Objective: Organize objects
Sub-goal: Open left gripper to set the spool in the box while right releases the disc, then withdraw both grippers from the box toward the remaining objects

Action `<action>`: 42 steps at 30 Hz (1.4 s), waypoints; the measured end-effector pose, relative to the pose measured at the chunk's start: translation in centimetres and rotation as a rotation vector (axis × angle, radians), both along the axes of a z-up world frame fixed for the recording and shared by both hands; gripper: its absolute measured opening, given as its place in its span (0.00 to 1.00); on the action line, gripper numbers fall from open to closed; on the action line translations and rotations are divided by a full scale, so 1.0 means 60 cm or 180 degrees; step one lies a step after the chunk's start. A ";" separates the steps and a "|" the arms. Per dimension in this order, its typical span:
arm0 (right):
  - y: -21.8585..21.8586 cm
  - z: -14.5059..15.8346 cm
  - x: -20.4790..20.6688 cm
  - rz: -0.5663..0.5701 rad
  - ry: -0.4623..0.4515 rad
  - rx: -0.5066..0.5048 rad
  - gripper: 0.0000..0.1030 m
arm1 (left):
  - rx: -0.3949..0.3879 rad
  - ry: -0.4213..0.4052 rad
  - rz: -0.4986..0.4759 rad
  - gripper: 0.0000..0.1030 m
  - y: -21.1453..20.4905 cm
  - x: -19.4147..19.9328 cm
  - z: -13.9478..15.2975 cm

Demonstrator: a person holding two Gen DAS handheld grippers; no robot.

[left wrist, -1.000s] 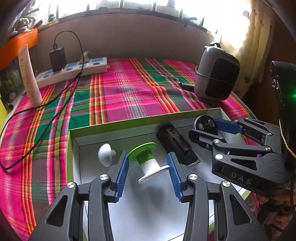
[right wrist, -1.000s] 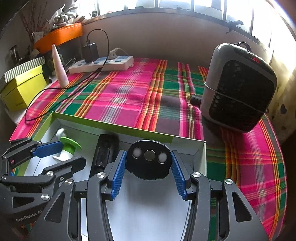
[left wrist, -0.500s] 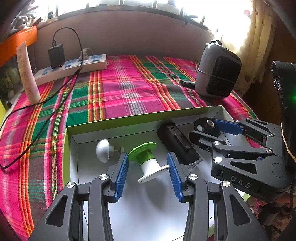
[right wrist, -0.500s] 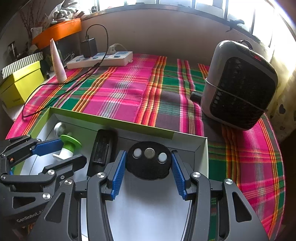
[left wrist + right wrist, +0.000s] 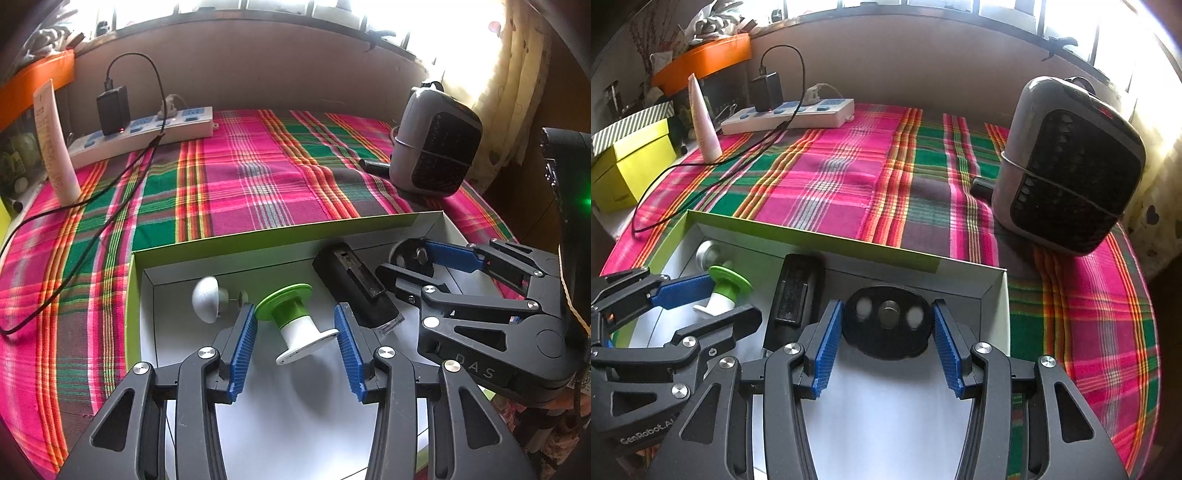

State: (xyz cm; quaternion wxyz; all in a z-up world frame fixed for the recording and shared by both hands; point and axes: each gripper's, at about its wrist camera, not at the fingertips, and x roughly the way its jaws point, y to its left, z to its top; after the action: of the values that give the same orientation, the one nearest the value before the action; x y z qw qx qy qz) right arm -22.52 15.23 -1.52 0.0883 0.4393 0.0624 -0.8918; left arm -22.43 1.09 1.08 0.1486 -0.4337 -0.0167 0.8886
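Note:
An open box with green walls (image 5: pixel 277 240) and a white floor lies on the plaid cloth. My left gripper (image 5: pixel 293 314) is shut on a spool (image 5: pixel 295 325) with a green flange and a white one, both blue pads touching it. In the right wrist view that gripper (image 5: pixel 701 295) reaches in from the left. My right gripper (image 5: pixel 886 306) is shut on a black disc (image 5: pixel 886 321) with three round spots, near the box's far right corner. A black block (image 5: pixel 354 291) and a white knob (image 5: pixel 207 299) lie on the box floor.
A grey heater (image 5: pixel 1067 166) stands on the cloth to the right behind the box. A white power strip (image 5: pixel 147 133) with a black charger and trailing cable lies at the back left, beside an upright tube (image 5: pixel 55 147). A yellow box (image 5: pixel 628 162) sits at the far left.
Hardly anything: the background has drifted slightly in both views, while the spool and the disc stay fixed between their pads.

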 end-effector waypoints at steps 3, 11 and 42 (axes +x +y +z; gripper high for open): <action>0.001 0.002 0.001 -0.0008 0.0010 0.0011 0.48 | -0.0019 0.0008 -0.0002 0.41 -0.001 0.000 0.001; 0.006 0.006 0.009 -0.0041 0.0048 -0.0006 0.48 | 0.0012 0.0045 0.0016 0.44 -0.004 0.005 0.006; 0.002 0.050 0.102 -0.0183 0.0347 -0.0261 0.49 | 0.0064 0.0302 0.0230 0.45 -0.033 0.105 0.062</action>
State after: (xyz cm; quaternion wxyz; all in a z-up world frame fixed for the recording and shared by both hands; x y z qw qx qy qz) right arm -16.38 15.35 1.47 0.0770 0.3876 0.0178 -0.9184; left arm -16.14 -0.89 4.80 0.1215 -0.3887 -0.0343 0.9127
